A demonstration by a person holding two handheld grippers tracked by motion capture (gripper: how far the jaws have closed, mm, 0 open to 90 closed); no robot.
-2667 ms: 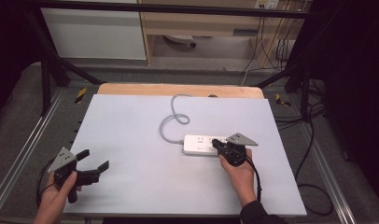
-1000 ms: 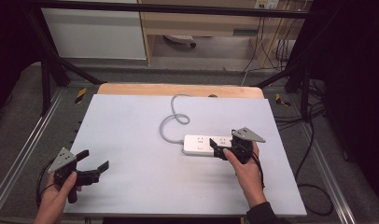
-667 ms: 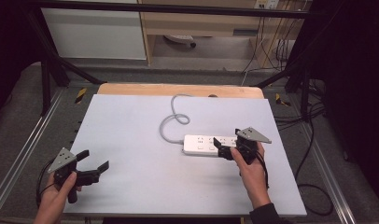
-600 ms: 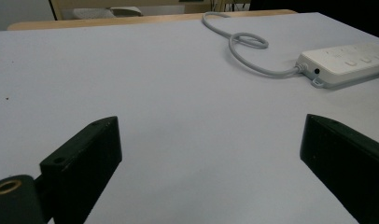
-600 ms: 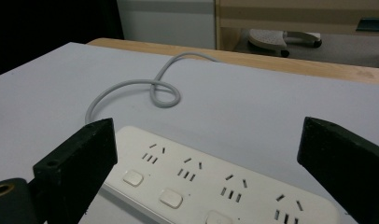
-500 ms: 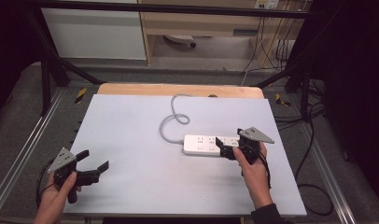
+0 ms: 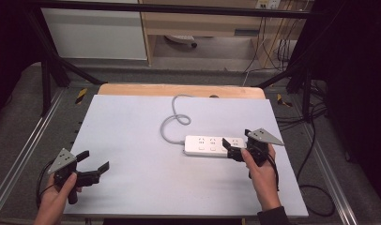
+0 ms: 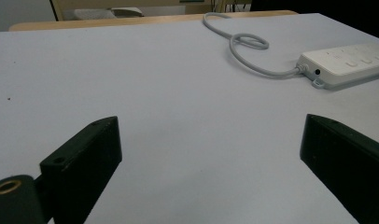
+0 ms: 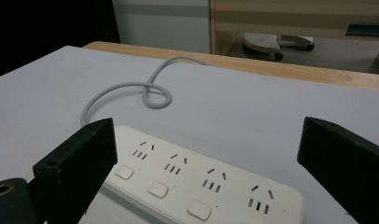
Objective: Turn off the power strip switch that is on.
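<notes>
White rectangular plastic power strip (image 7: pixel 213 146) with four sockets and a row of switches, lying flat on the pale grey table top (image 7: pixel 132 136), right of centre. Grey round cord (image 7: pixel 175 118) leaving its left end, looping once, then running off the far edge toward the wooden board (image 7: pixel 179 90).

Right gripper (image 7: pixel 234 149) poised at the strip's right end, black jaws spread wide and holding nothing; in the right gripper view, strip (image 9: pixel 197 182) lying between and just beyond the two jaws, cord (image 9: pixel 131 93) curling behind. Whether a jaw tip touches the casing: not clear from the high view.

Left gripper (image 7: pixel 92 169) at the near left corner of the table, well apart from the strip, jaws likewise wide open and empty; strip (image 8: pixel 346 63) and cord loop (image 8: pixel 248 42) visible far right in the left gripper view.

Handling, as judged: rigid, light, smooth-sided casing, likely to slide on the table top if pushed; not fragile. Best hold probably across the short width near the right end, jaws on the two long side walls, clear of switches and sockets. Cord soft yet springy, apt to drag or tug at the left end when lifted.
</notes>
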